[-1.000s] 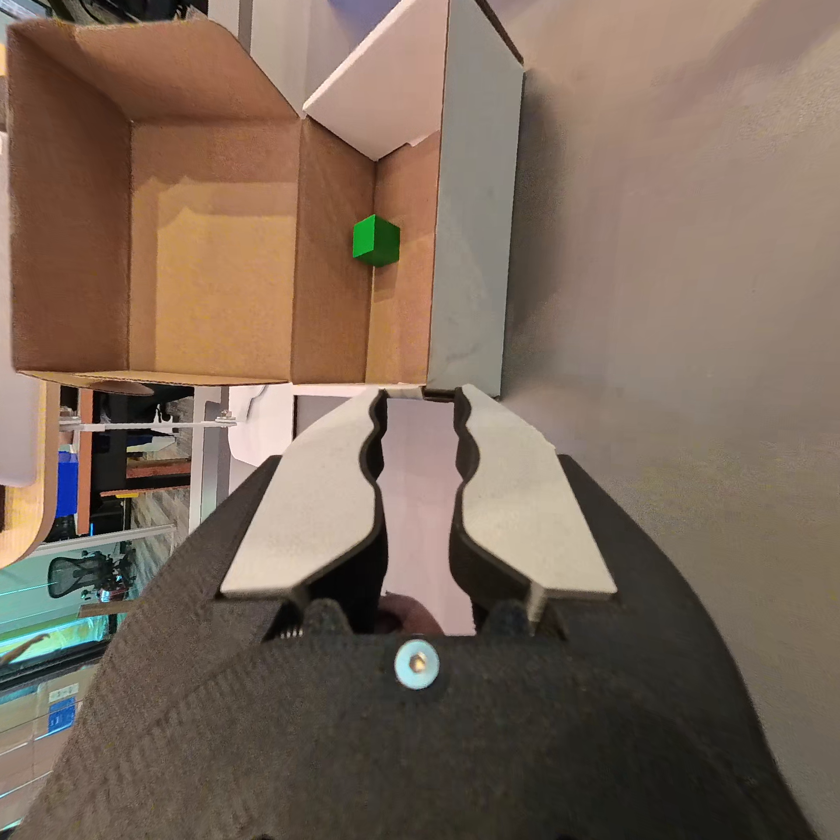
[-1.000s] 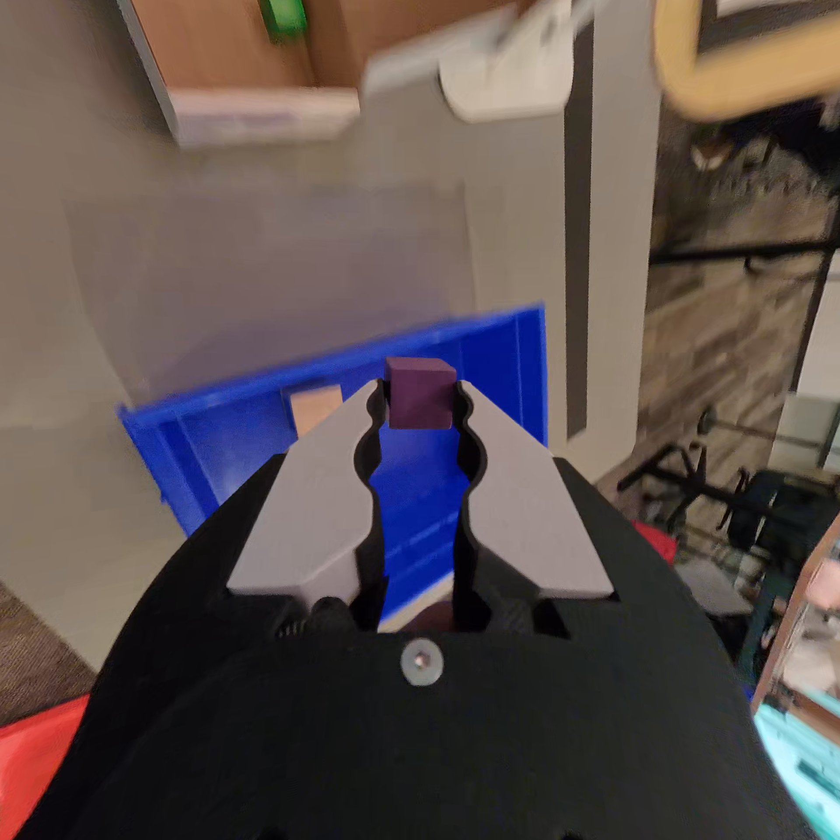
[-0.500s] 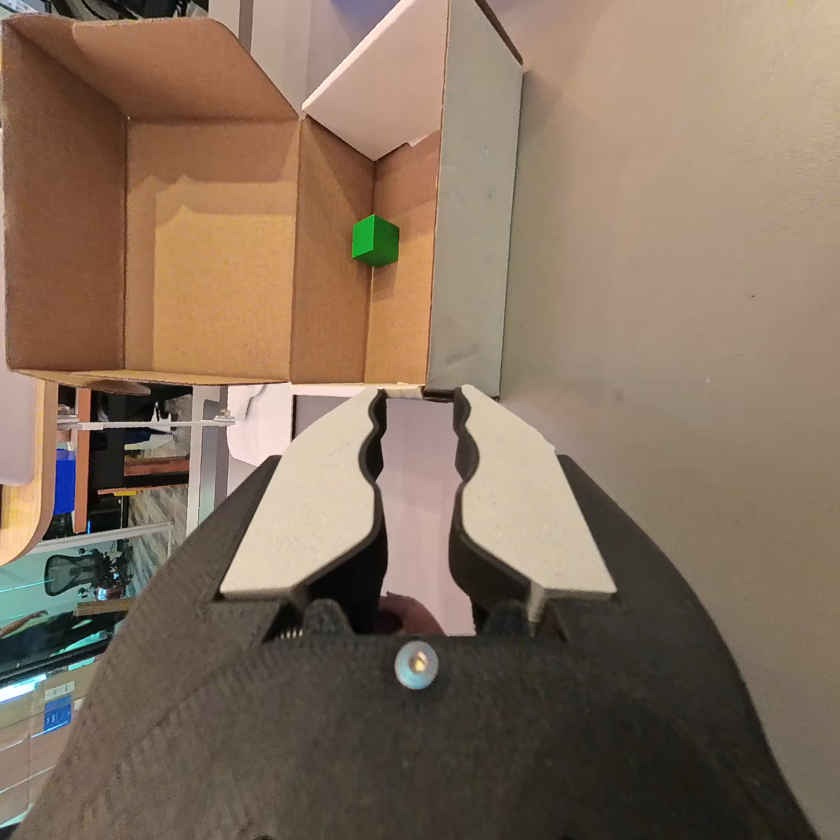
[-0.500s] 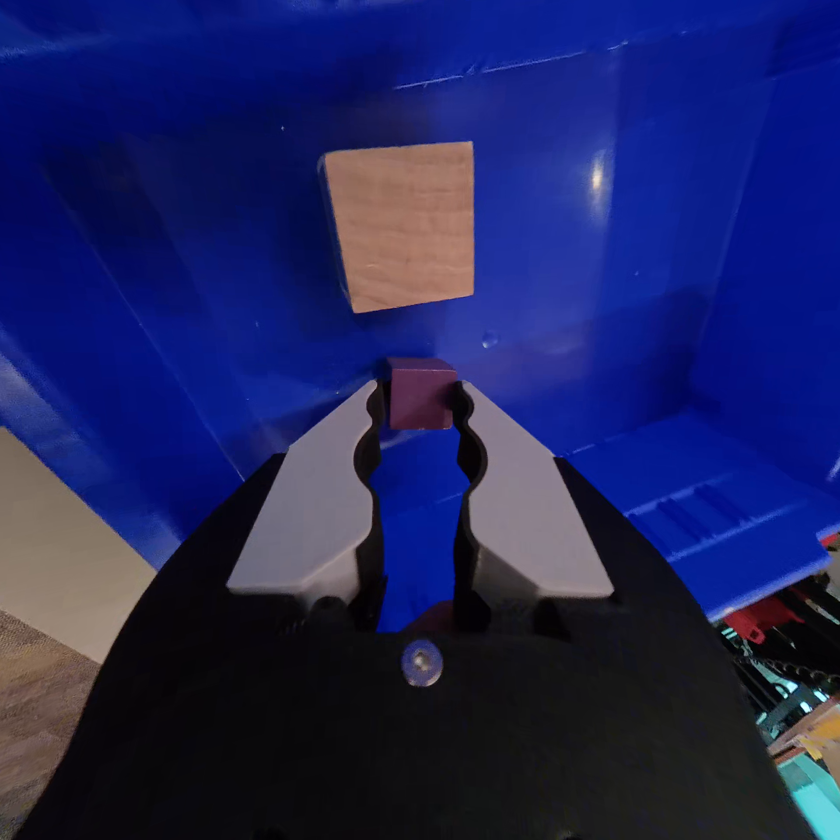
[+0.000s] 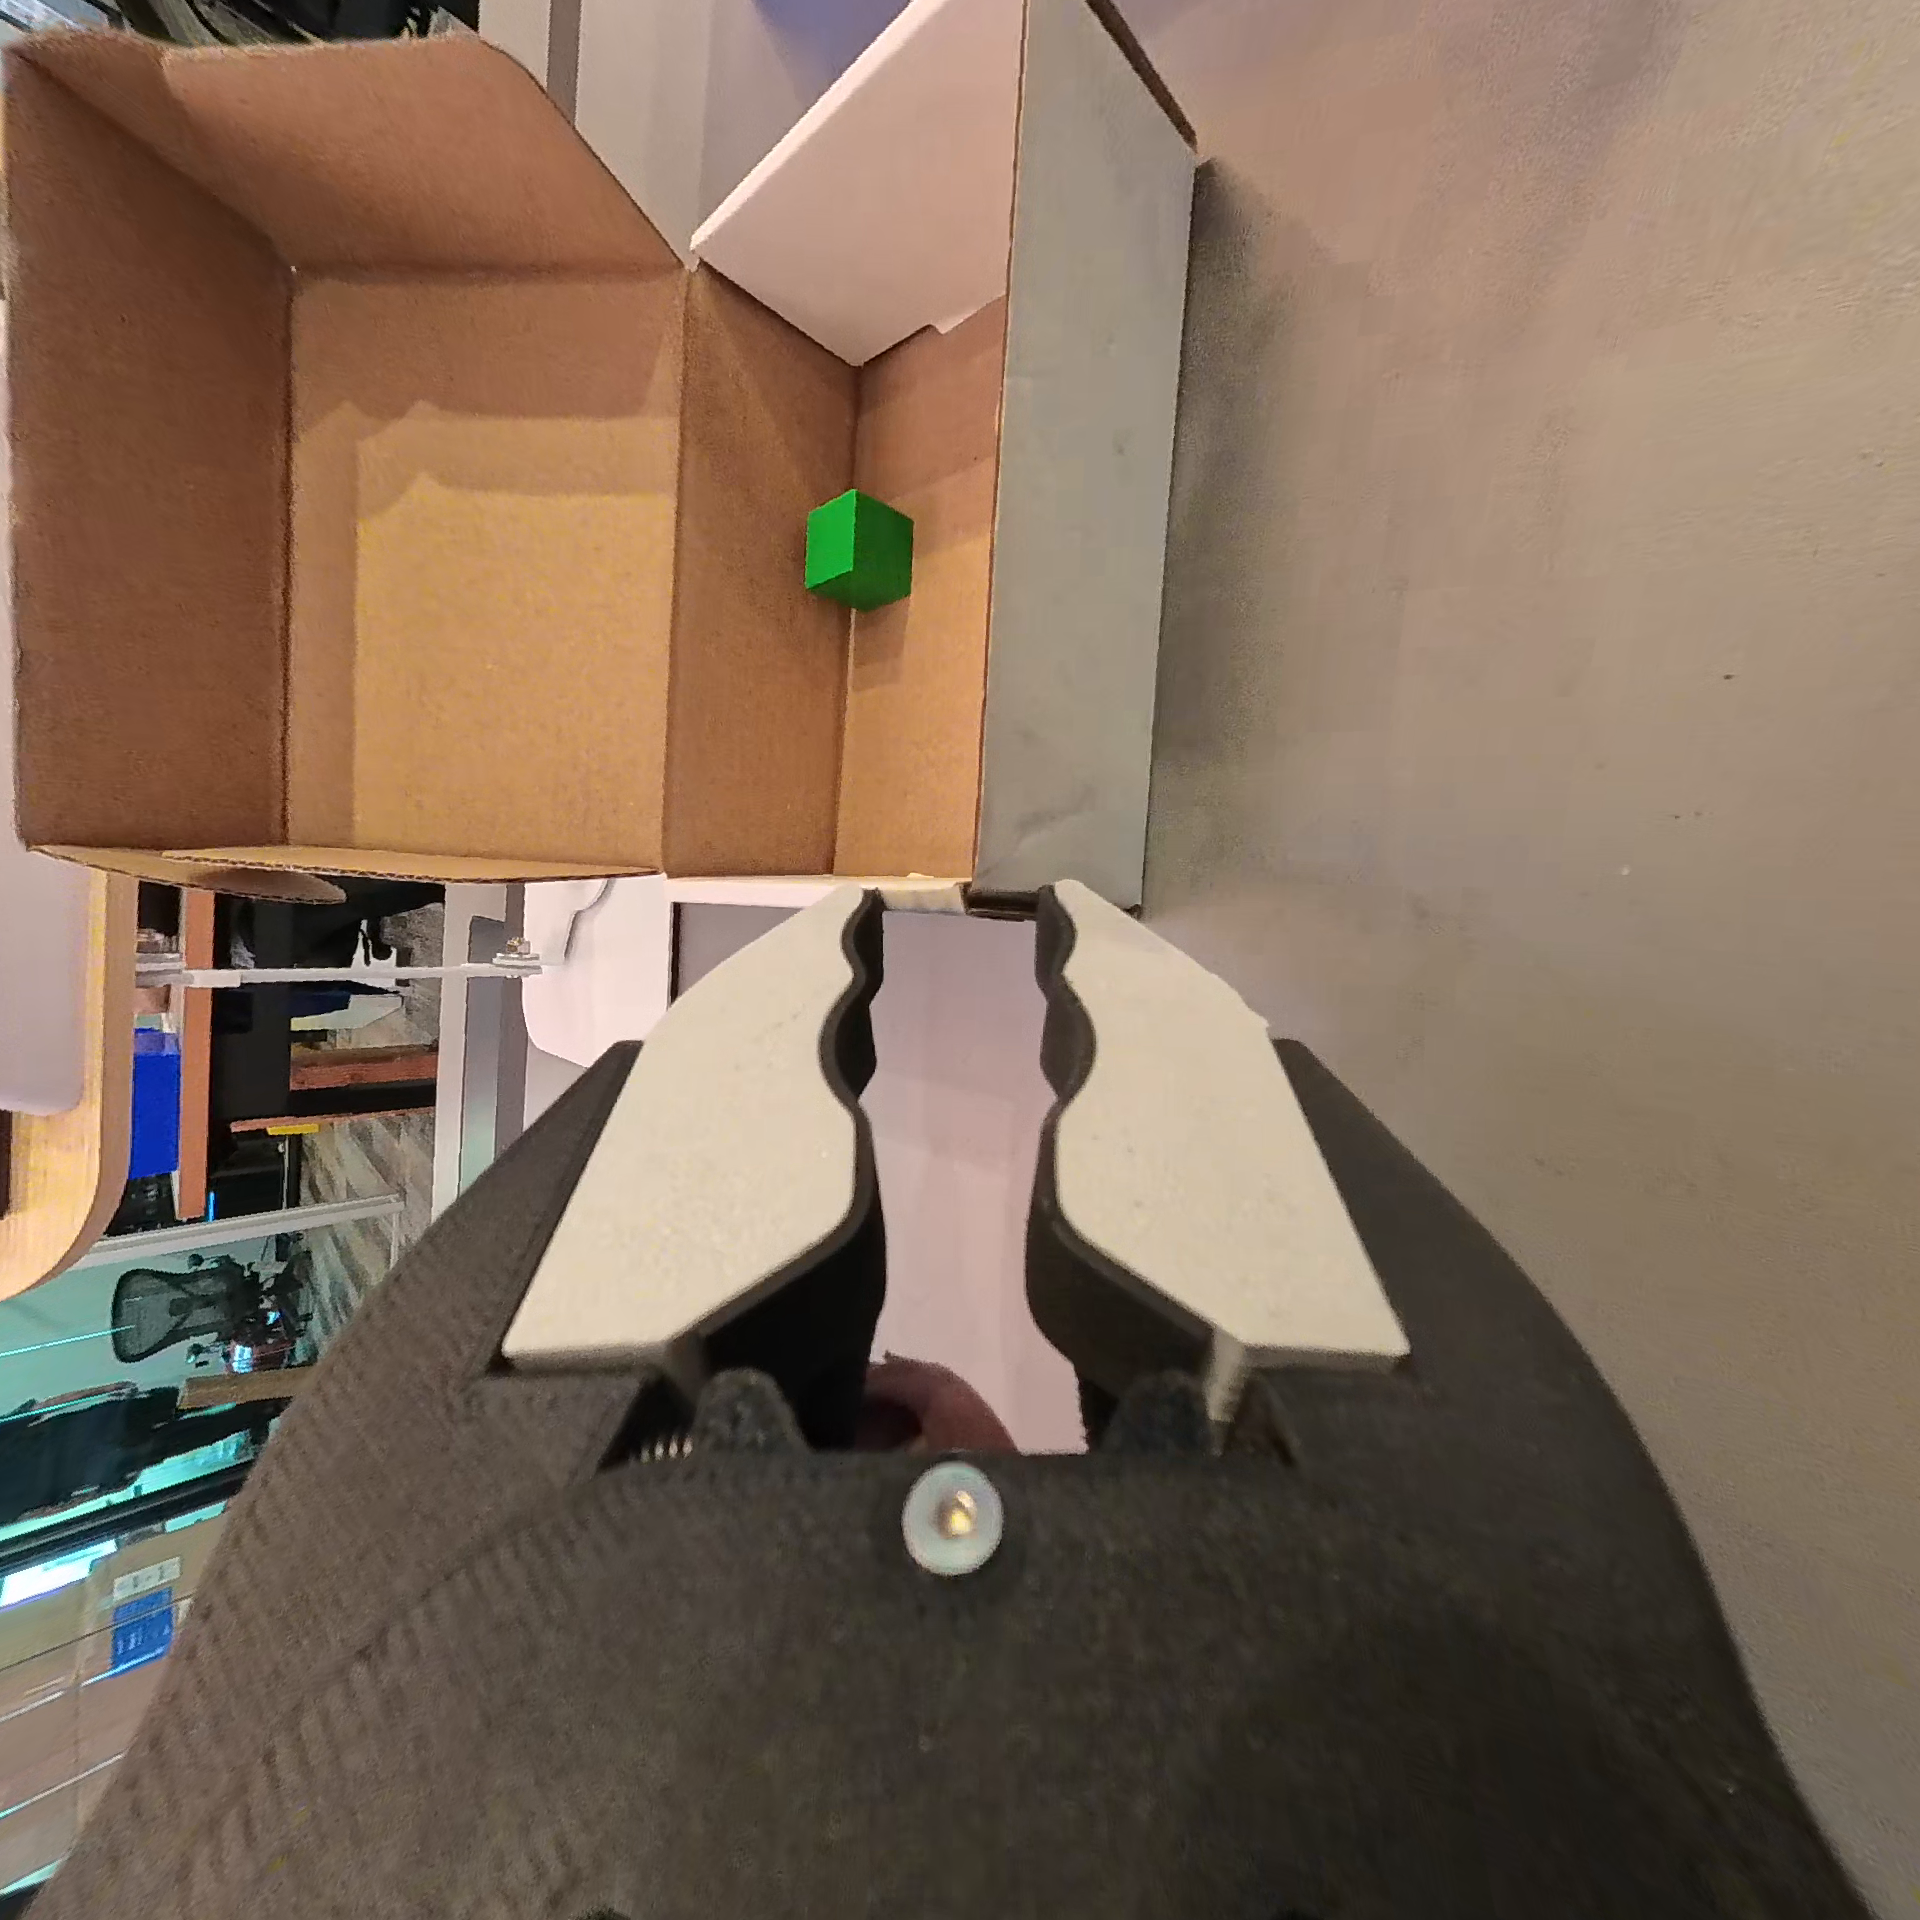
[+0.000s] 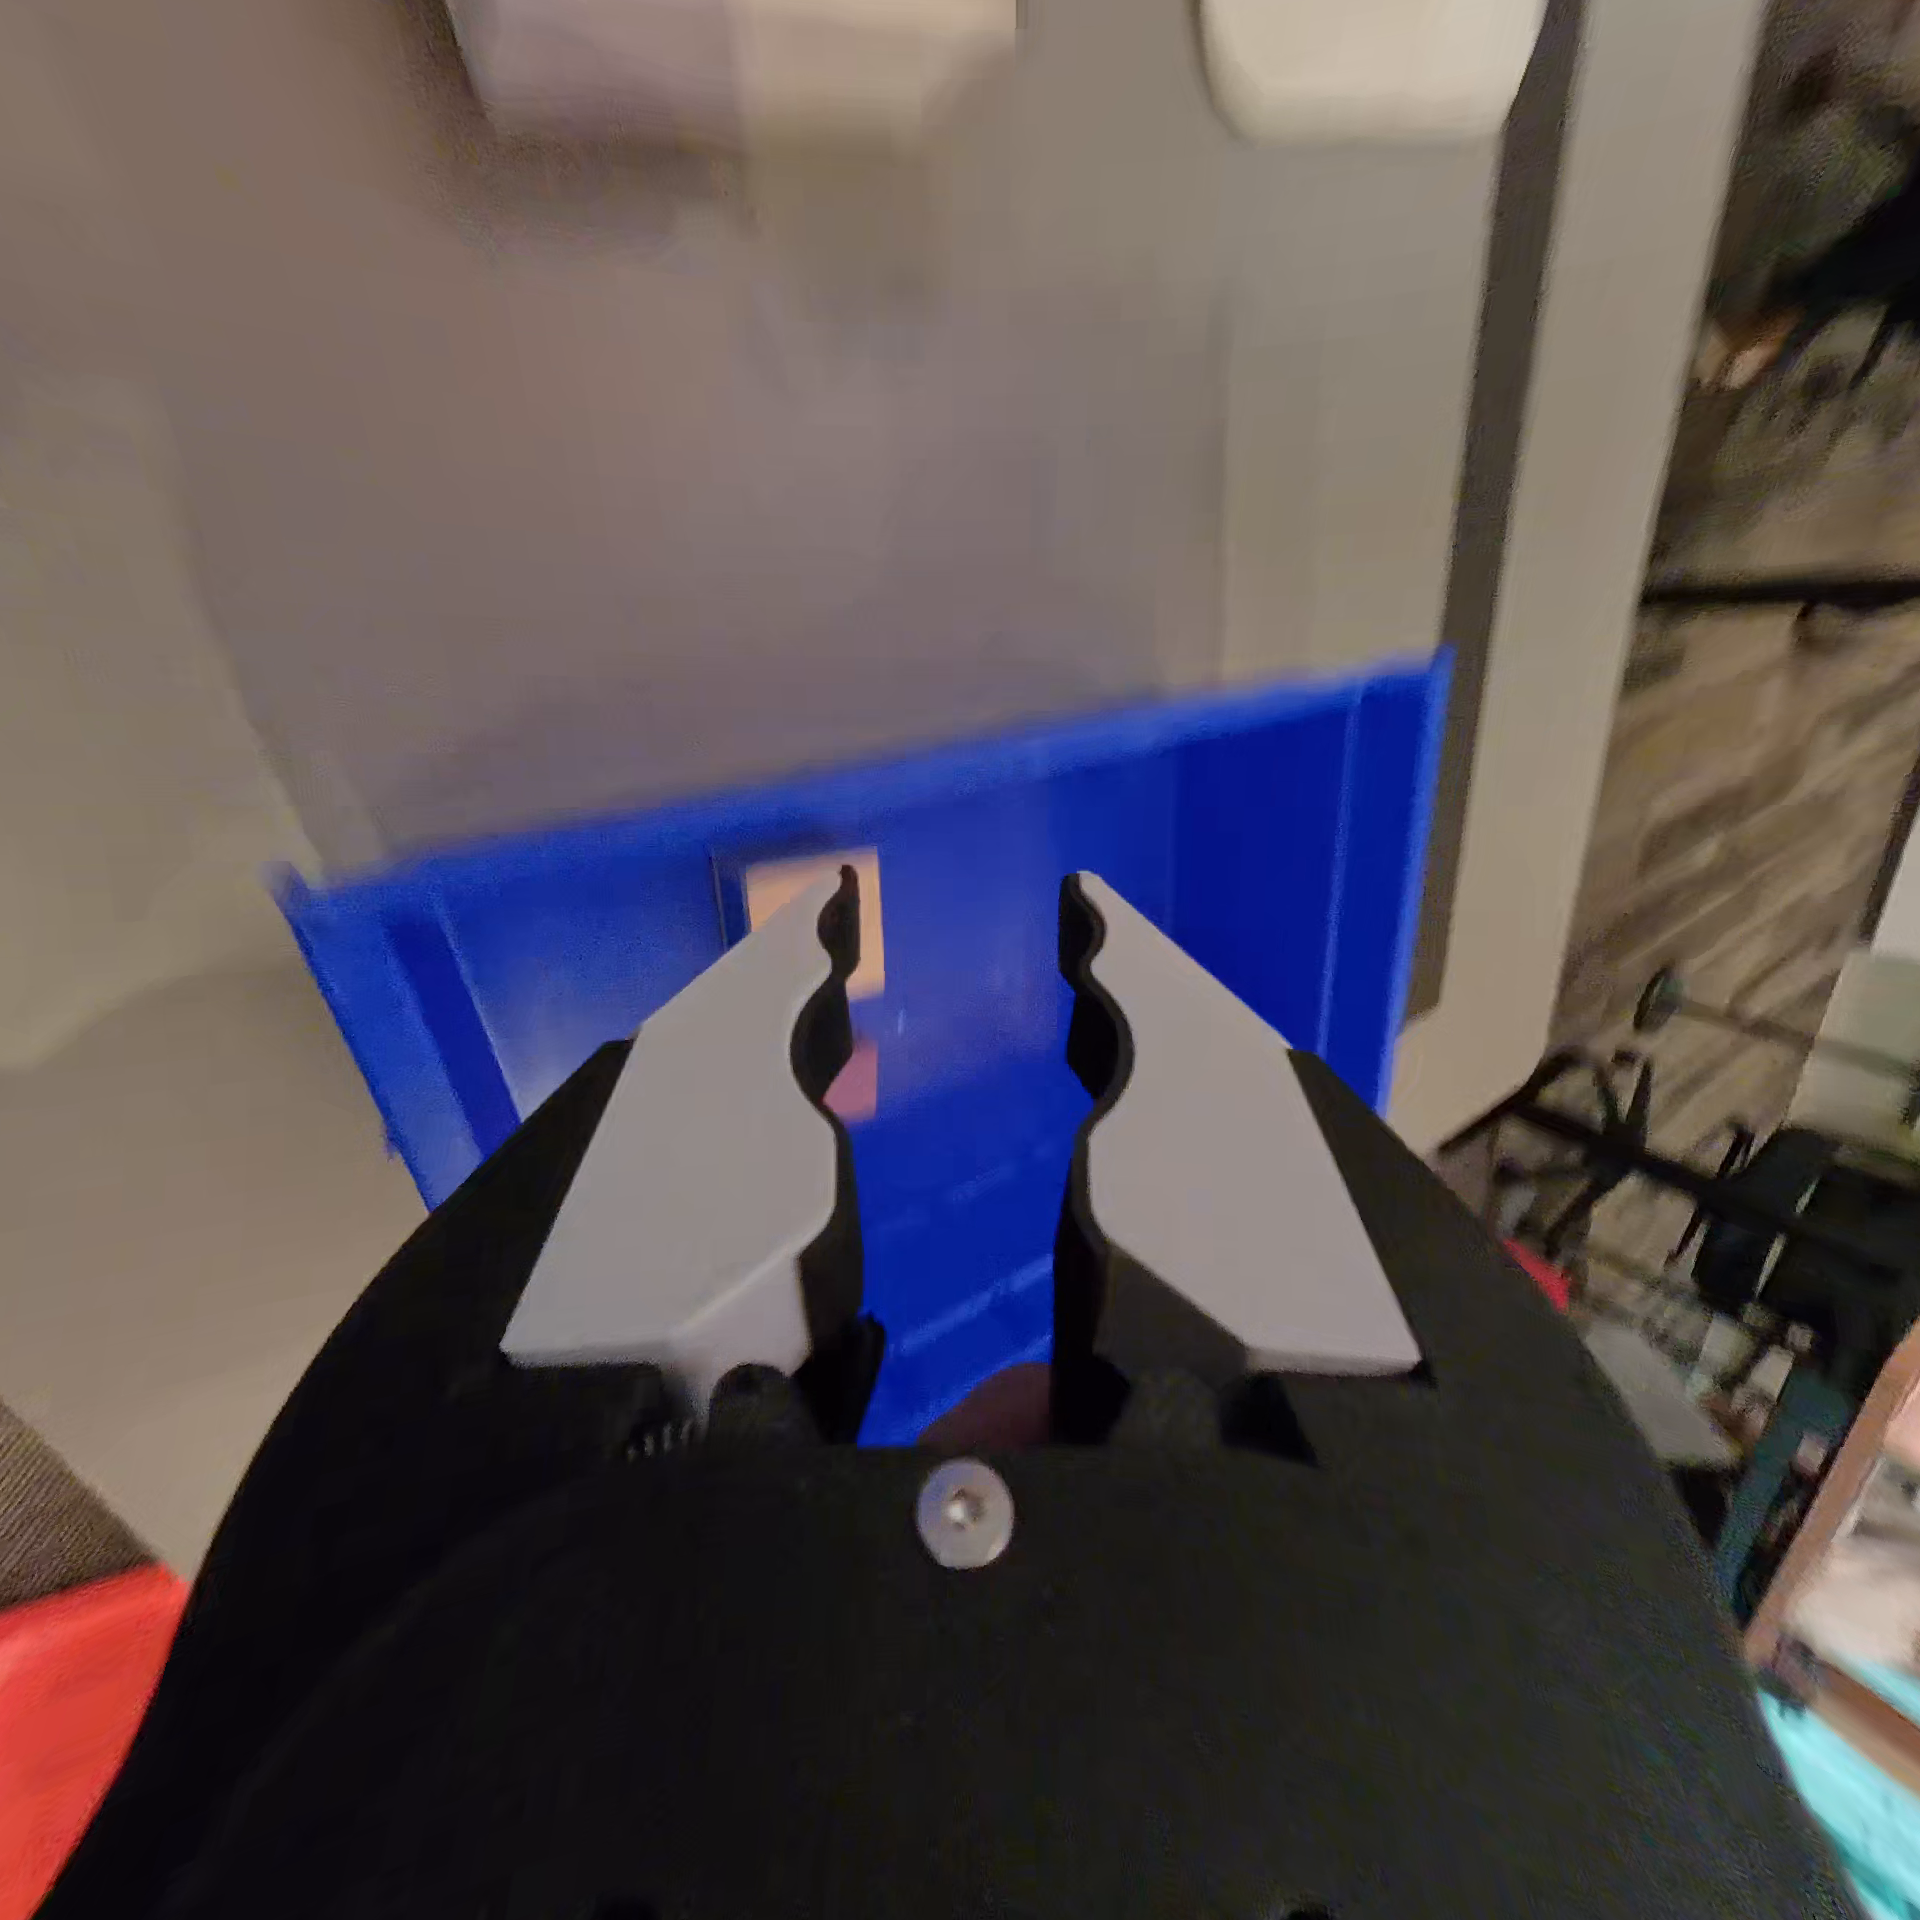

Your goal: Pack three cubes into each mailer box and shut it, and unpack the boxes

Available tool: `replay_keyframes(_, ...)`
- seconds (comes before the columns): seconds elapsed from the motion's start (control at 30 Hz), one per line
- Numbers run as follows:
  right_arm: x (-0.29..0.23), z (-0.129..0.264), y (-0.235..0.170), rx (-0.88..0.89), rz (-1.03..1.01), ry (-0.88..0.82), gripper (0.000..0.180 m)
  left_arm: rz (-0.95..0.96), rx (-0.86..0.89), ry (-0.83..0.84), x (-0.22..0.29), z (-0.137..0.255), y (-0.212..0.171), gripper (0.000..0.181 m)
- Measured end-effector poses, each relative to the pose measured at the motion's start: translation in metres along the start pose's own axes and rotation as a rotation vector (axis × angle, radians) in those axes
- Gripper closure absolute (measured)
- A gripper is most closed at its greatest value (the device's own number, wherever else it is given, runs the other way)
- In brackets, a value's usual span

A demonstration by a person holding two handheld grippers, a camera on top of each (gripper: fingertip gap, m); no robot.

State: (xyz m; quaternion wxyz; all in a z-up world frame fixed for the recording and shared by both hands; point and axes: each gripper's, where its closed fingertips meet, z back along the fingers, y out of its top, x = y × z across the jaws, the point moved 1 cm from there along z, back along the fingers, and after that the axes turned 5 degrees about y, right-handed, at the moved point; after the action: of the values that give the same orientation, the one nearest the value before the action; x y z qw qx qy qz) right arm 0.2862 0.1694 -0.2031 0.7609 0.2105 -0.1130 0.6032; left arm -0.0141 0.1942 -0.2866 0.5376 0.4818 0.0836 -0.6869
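In the left wrist view an open mailer box [image 5: 1081,520], brown inside and white outside, lies with its lid folded back. One green cube [image 5: 858,548] sits in its base against the inner wall. My left gripper [image 5: 956,902] has its tips at the box's near corner, jaws a cube's width apart with nothing between them. In the right wrist view my right gripper [image 6: 961,888] is open and empty above a blue bin [image 6: 1247,831]. In the bin lie a wooden cube [image 6: 871,920] and a purple cube [image 6: 860,1081], both partly hidden behind my left finger.
The grey table [image 5: 1558,727] stretches beyond the box. The table's edge [image 6: 1496,520] runs just right of the bin, with the floor below it. A red object [image 6: 62,1714] shows at the lower left. The box is a blur at the top [image 6: 623,83].
My right gripper dipped into the blue bin with the purple cube, opened and let it go, then drew back up. The left gripper and the box have not moved.
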Motion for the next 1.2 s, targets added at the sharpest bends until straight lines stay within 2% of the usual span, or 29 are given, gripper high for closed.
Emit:
replay_keyframes(0.07,-0.004,0.006,0.062,0.119,0.055,0.003,0.144,-0.001,-0.001,0.001,0.000,-0.001,0.000,0.153)
replay_keyframes(0.13,-0.009,-0.003,0.109,0.144,0.127,0.013,0.147,-0.008,-0.006,0.001,0.000,-0.001,0.000,0.153)
replay_keyframes(0.23,-0.015,-0.037,0.156,0.114,0.207,0.051,0.150,-0.014,-0.010,0.002,0.000,0.000,0.000,0.153)
replay_keyframes(0.33,-0.021,-0.077,0.183,0.079,0.235,0.121,0.149,-0.018,-0.010,0.001,0.000,-0.001,0.000,0.153)
replay_keyframes(0.5,-0.018,-0.126,0.192,0.003,0.235,0.157,0.145,-0.021,-0.008,-0.004,-0.001,-0.001,0.000,0.153)
replay_keyframes(0.67,-0.016,-0.147,0.188,-0.065,0.233,0.188,0.144,-0.026,-0.008,-0.009,-0.003,-0.005,0.003,0.153)
replay_keyframes(0.8,-0.019,-0.155,0.184,-0.091,0.235,0.205,0.142,-0.019,0.002,-0.013,-0.003,-0.005,0.004,0.153)
replay_keyframes(0.93,-0.022,-0.158,0.184,-0.087,0.233,0.227,0.157,-0.019,0.001,-0.013,-0.003,-0.005,0.004,0.153)
replay_keyframes(1.07,-0.025,-0.154,0.185,-0.065,0.235,0.251,0.159,-0.020,-0.001,-0.011,-0.003,-0.005,0.004,0.153)
replay_keyframes(1.2,-0.024,-0.152,0.183,-0.066,0.268,0.248,0.150,-0.019,-0.002,-0.010,-0.003,-0.006,0.004,0.153)
